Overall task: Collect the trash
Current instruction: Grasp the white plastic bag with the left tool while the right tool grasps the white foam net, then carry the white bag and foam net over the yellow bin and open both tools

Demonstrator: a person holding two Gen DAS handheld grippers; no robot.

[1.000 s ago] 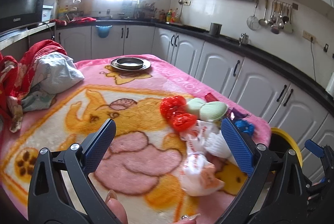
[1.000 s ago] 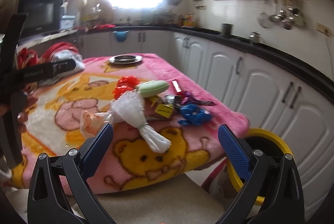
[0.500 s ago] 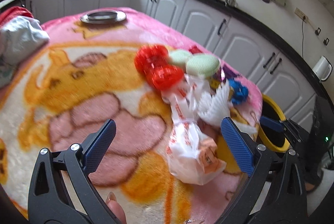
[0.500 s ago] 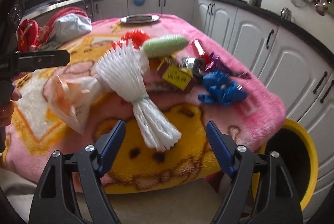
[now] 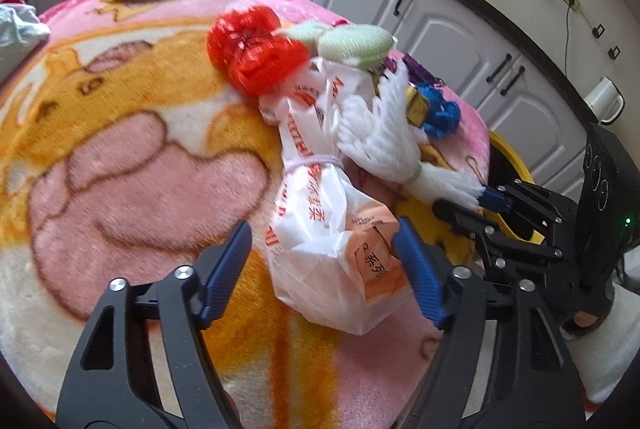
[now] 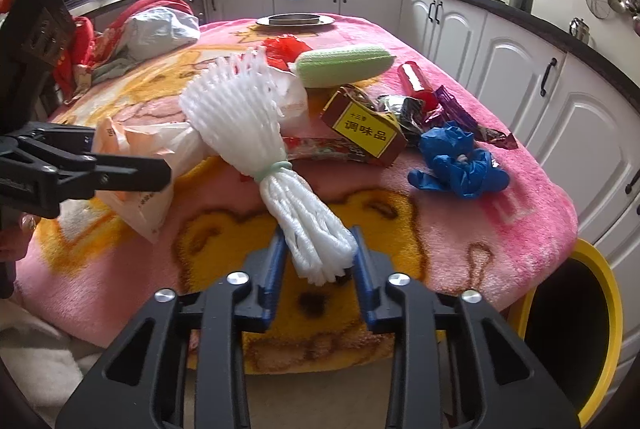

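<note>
1. Pink blanket ends just right of the right gripper — beyond that edge sits the yellow bin.
2. Tied plastic bag lies lengthwise between the left gripper's half-open fingers, right pad touching.
3. White foam net points away; the right gripper's narrowed fingers flank its tail — contact unclear.

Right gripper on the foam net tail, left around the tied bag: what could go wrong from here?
1. The right gripper brackets only the foam net tail tip; it may slip out.
2. The net's fanned end lies against the tied plastic bag and seasoning box; lifting may drag them.
3. Left gripper isn't closed; thin bag could tear.
</note>
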